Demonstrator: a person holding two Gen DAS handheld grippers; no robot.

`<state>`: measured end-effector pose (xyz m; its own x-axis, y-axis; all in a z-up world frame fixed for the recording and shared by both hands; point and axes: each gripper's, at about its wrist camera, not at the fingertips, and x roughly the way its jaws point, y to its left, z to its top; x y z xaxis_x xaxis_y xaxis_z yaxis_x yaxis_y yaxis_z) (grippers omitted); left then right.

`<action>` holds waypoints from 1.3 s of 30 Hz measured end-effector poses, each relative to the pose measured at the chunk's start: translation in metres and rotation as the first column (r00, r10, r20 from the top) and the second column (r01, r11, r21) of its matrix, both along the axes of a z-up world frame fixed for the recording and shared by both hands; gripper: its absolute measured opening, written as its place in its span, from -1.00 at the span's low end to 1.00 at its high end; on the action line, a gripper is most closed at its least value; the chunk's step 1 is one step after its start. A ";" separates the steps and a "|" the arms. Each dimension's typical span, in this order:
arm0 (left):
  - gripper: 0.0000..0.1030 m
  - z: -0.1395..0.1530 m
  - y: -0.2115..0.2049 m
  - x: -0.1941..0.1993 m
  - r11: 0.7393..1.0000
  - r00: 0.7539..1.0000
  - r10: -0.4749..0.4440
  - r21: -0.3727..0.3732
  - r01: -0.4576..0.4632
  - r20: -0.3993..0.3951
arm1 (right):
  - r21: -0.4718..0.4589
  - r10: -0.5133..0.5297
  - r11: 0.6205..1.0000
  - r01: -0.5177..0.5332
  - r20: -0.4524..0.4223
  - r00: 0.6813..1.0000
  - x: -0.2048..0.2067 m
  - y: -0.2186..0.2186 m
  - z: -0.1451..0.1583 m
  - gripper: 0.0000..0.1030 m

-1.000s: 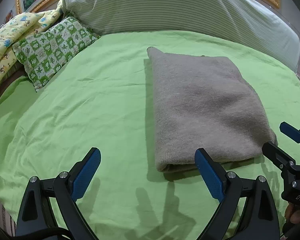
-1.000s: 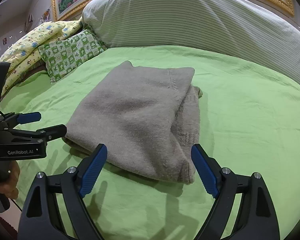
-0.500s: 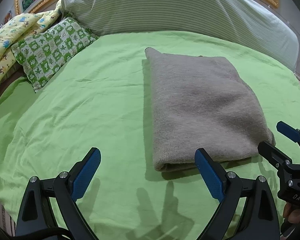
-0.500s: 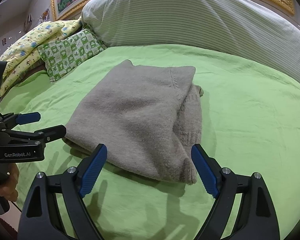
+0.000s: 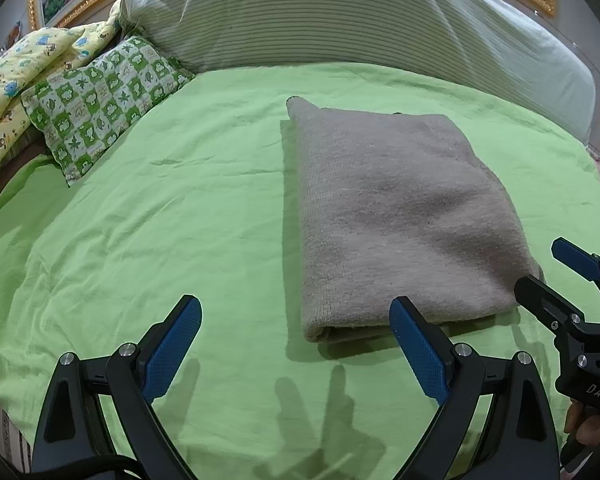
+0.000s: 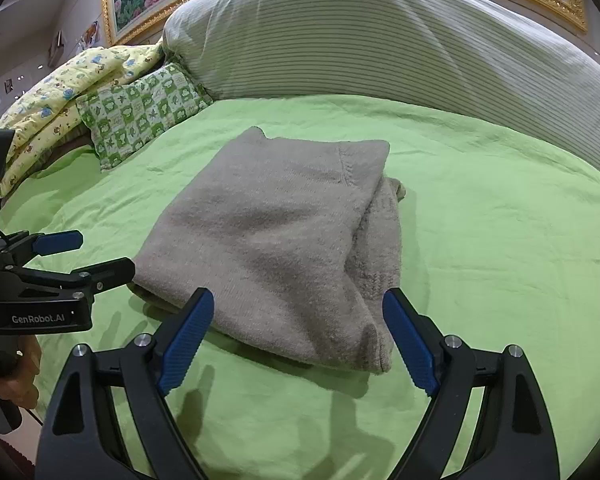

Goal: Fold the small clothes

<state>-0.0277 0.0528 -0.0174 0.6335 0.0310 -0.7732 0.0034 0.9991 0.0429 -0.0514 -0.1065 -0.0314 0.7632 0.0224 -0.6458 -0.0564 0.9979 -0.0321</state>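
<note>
A folded grey-beige knit garment lies flat on the green bedsheet; it also shows in the right wrist view. My left gripper is open and empty, hovering just short of the garment's near left corner. My right gripper is open and empty, above the garment's near edge. The right gripper shows at the right edge of the left wrist view. The left gripper shows at the left of the right wrist view.
A long striped bolster runs along the back of the bed. A green-checked pillow and a yellow patterned quilt lie at the back left. A gold picture frame hangs behind.
Both grippers have drawn back slightly from the garment and stay open. The garment has not moved.
</note>
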 end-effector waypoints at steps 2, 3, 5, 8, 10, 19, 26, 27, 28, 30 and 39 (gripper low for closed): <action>0.85 0.000 0.001 0.001 1.000 1.000 0.000 -0.002 0.000 -0.003 | 0.002 -0.003 1.000 0.003 -0.003 1.000 0.001 -0.001 0.000 0.69; 0.85 0.000 0.001 0.001 1.000 1.000 -0.001 -0.001 0.001 -0.004 | 0.006 -0.007 1.000 0.007 -0.003 1.000 0.001 -0.002 0.000 0.69; 0.85 -0.001 0.001 0.002 1.000 1.000 -0.002 0.000 0.002 -0.004 | 0.009 -0.013 1.000 0.013 -0.004 1.000 0.002 -0.004 0.000 0.69; 0.85 -0.001 0.001 0.002 1.000 1.000 -0.002 0.001 0.002 -0.004 | 0.010 -0.019 1.000 0.019 -0.001 1.000 0.002 -0.004 0.001 0.69; 0.85 -0.001 0.001 0.002 1.000 1.000 -0.004 0.000 0.004 -0.007 | 0.011 -0.018 1.000 0.018 0.001 1.000 0.002 -0.004 0.002 0.69; 0.85 -0.002 0.005 0.008 1.000 1.000 -0.023 0.002 0.023 -0.018 | 0.019 -0.024 1.000 0.024 0.004 1.000 0.003 -0.006 0.004 0.69; 0.85 -0.002 0.004 0.009 0.999 0.999 -0.034 0.001 0.034 -0.021 | 0.021 -0.023 1.000 0.023 -0.002 1.000 0.006 -0.008 0.003 0.70; 0.85 -0.002 0.004 0.009 0.999 0.999 -0.036 -0.001 0.036 -0.023 | 0.020 -0.024 1.000 0.024 -0.003 1.000 0.006 -0.008 0.003 0.70; 0.85 -0.002 0.004 0.010 0.999 0.999 -0.036 0.001 0.036 -0.024 | 0.020 -0.026 0.999 0.026 0.000 1.000 0.005 -0.007 0.003 0.70; 0.85 -0.002 0.003 0.010 0.999 0.999 -0.039 0.002 0.039 -0.025 | 0.022 -0.024 0.999 0.024 -0.001 1.000 0.005 -0.007 0.002 0.70; 0.85 -0.004 0.002 0.010 0.999 0.999 -0.039 0.009 0.039 -0.036 | 0.027 -0.031 0.999 0.032 -0.003 1.000 0.005 -0.008 0.003 0.70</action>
<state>-0.0173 0.0550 -0.0210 0.6064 0.0146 -0.7951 0.0438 0.9977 0.0517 -0.0466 -0.1148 -0.0287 0.7619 0.0156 -0.6475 -0.0250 0.9997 -0.0054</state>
